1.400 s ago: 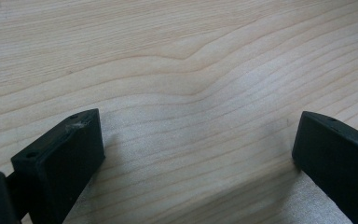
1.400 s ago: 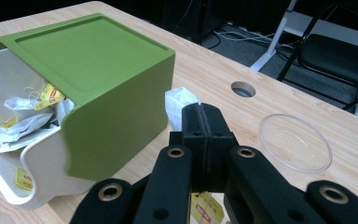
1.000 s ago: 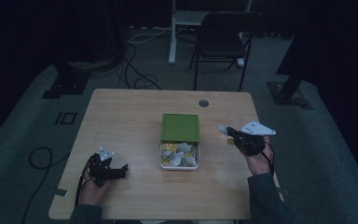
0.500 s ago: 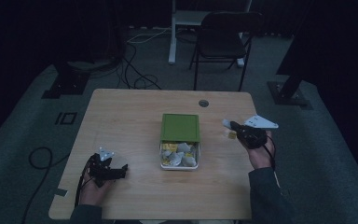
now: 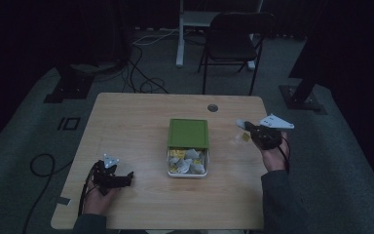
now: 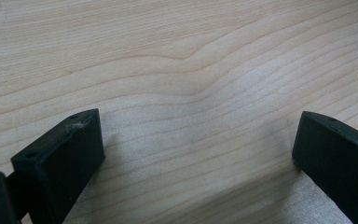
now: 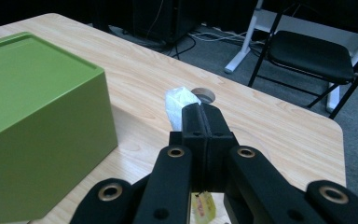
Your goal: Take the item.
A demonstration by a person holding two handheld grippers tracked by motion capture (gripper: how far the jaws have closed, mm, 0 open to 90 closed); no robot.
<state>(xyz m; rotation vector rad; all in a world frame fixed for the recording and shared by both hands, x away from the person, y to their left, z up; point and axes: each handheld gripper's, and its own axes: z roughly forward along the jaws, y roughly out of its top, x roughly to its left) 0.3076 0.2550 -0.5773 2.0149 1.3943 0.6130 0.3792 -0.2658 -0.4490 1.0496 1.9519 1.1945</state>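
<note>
Pale wood table, left to right: left gripper rests low on the near-left part of the tabletop, hand behind it, forearm entering from the bottom edge. In the left gripper view its jaws stand wide apart over bare wood grain, nothing between them.

Mid-table: green box with an open white tray at its near end, full of tea bags.

Right gripper is held above the table right of the box, tips aimed left toward it. Jaws pressed together on a white tea bag sticking out past the tips; its yellow tag hangs below. Cable hole lies behind it. Black chair stands beyond the far edge.
</note>
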